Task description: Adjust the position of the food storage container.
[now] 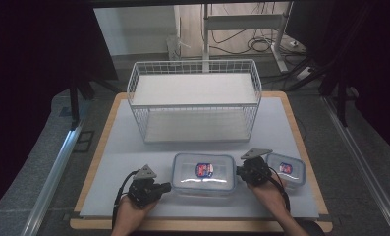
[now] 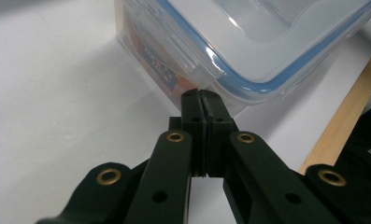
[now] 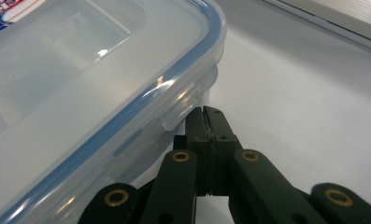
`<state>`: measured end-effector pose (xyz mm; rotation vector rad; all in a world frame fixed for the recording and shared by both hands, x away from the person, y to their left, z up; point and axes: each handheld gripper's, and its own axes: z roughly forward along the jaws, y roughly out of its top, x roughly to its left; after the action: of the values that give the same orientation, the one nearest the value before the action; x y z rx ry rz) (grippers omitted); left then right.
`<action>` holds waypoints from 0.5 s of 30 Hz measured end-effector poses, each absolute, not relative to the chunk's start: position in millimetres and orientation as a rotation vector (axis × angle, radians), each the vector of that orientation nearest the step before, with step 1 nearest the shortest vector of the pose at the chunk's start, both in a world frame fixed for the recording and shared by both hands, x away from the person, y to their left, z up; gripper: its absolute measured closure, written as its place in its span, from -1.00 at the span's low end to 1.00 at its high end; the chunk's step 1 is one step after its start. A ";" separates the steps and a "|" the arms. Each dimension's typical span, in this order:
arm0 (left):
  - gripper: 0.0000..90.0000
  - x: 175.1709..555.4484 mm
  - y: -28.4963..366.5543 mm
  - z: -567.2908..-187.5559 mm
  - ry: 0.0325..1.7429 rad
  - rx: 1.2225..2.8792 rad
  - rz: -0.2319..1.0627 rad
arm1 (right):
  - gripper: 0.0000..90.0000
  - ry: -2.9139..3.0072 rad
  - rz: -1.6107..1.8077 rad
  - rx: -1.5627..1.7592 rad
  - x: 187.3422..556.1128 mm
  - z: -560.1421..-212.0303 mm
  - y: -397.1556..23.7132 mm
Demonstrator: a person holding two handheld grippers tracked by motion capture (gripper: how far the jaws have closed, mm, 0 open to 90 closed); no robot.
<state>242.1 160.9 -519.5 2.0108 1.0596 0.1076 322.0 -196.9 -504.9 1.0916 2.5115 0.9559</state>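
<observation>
- High view — the large clear container point(image 1: 204, 174) with its blue-sealed lid lies flat on the grey mat point(image 1: 128, 147) between the two tools. The left gripper point(image 1: 166, 187) points at its left end, the right gripper point(image 1: 238, 171) at its right end, each just beside the wall. A smaller container point(image 1: 289, 169) sits behind the right gripper, and a white wire rack point(image 1: 195, 98) stands well ahead of both tools.
- Left gripper view — the jaws are clenched together with nothing between them. The closed tip point(image 2: 202, 100) sits just below the container's corner point(image 2: 230, 88), near a lid latch point(image 2: 188, 56); whether it touches the wall cannot be told.
- Right gripper view — these jaws are likewise pressed shut on nothing. The tip point(image 3: 208, 116) rests beside the latch tab point(image 3: 183, 114) on the container's end wall, very close or touching.
- Handling judgement — the container looks empty, so probably light; its plastic is stiff but smooth, and it is likely to slide or twist if pushed off-centre. With both tools closed, equal pressure from the two ends is the plausible way to shift it. For a true grasp, open the jaws and pinch a rim or latch tab.
</observation>
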 end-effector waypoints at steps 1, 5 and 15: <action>0.98 242.1 160.9 -519.5 1.060 2.011 0.108 | 0.99 2.511 0.956 1.092 322.0 -504.9 -196.9; 0.98 240.3 162.2 -518.2 1.066 2.022 0.133 | 0.99 2.527 0.975 1.079 324.2 -506.4 -193.4; 0.55 229.4 176.3 -512.5 1.102 2.070 0.327 | 0.82 2.507 0.965 1.004 315.8 -493.4 -206.5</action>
<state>229.4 176.3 -512.5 2.0703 1.1024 0.3269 315.8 -206.5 -493.4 1.0037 2.5070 0.9647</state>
